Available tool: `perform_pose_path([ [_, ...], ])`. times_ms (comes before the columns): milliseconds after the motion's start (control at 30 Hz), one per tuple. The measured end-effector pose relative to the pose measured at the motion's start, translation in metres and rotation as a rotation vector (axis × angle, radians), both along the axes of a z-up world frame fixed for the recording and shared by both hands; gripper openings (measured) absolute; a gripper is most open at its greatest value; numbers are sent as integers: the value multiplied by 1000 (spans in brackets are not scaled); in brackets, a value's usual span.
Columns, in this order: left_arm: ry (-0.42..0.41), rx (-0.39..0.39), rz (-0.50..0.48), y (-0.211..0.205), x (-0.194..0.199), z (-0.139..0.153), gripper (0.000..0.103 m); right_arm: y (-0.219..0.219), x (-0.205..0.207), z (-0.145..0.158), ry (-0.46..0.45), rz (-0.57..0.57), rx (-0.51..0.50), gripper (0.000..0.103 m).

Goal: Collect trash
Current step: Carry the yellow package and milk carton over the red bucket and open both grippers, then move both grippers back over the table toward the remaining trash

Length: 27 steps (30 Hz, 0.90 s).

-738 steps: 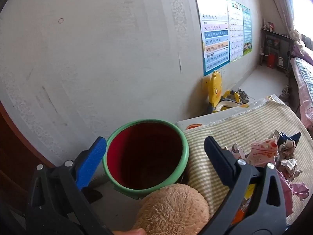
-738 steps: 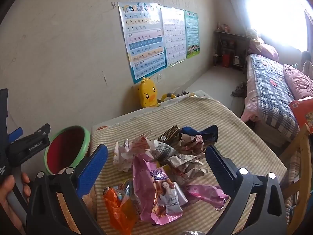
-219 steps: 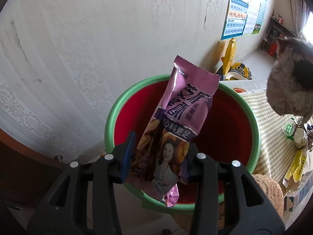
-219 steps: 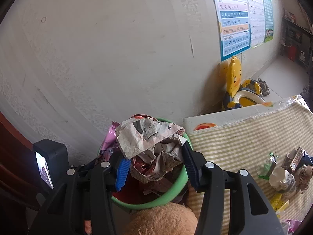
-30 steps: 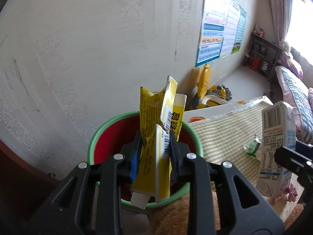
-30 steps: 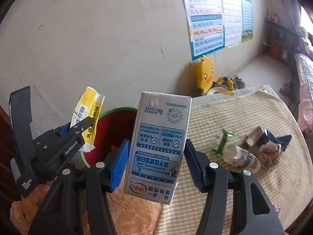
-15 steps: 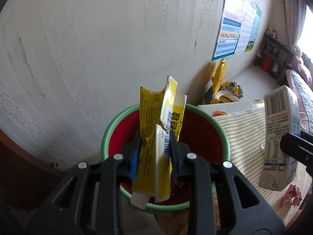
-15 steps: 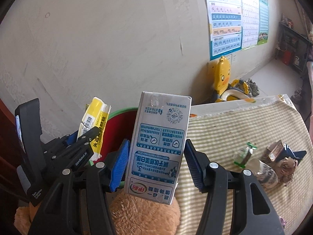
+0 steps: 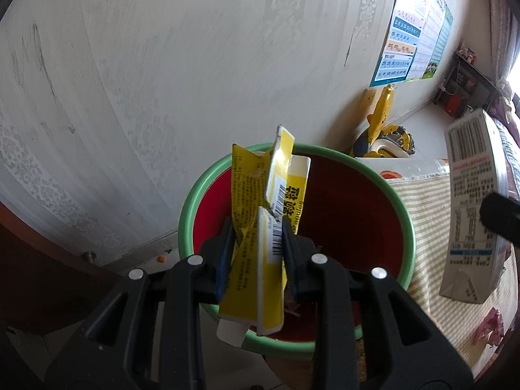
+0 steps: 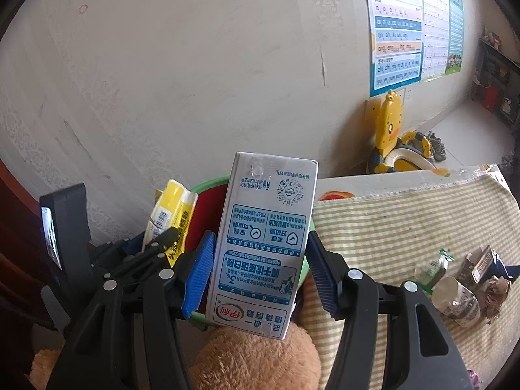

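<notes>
Left wrist view: the left gripper point(image 9: 256, 253) clamps a crumpled yellow foil wrapper point(image 9: 260, 243) over the round green-rimmed red plastic bin point(image 9: 351, 214) — beyond, the right gripper point(image 10: 260, 273) squeezes a boxy grey-blue milk carton point(image 10: 263, 247).

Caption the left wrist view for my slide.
Left claw clamps yellow wrappers above the green-rimmed red bin.

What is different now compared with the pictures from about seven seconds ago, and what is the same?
The purple snack bag and the crumpled paper are gone from the tools. Now the left tool grips yellow wrappers over the bin, and the right tool grips a milk carton beside it. The bin keeps its place by the wall, and some trash remains on the checked cloth.
</notes>
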<state>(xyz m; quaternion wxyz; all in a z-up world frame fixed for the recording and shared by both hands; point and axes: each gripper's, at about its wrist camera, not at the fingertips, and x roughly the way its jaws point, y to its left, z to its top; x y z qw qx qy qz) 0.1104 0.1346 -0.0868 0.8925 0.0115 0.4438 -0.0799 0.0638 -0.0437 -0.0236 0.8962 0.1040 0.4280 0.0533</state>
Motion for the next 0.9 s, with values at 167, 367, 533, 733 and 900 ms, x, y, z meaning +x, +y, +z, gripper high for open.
perform_pose_path([
  [167,17,-10,5,5,0,-6,27,8,10,1,-15,19,-4,55],
  [367,37,-22,5,7,5,-13,32,14,23,-3,-15,29,4,55],
  [533,52,-30,-3,11,7,-20,56,20,29,-9,-2,28,18,56],
  [733,39,-50,37,20,6,-15,73,19,25,-10,-9,12,48,73],
  [900,18,-38,51,21,3,-6,73,13,16,-3,-22,4,58,73],
])
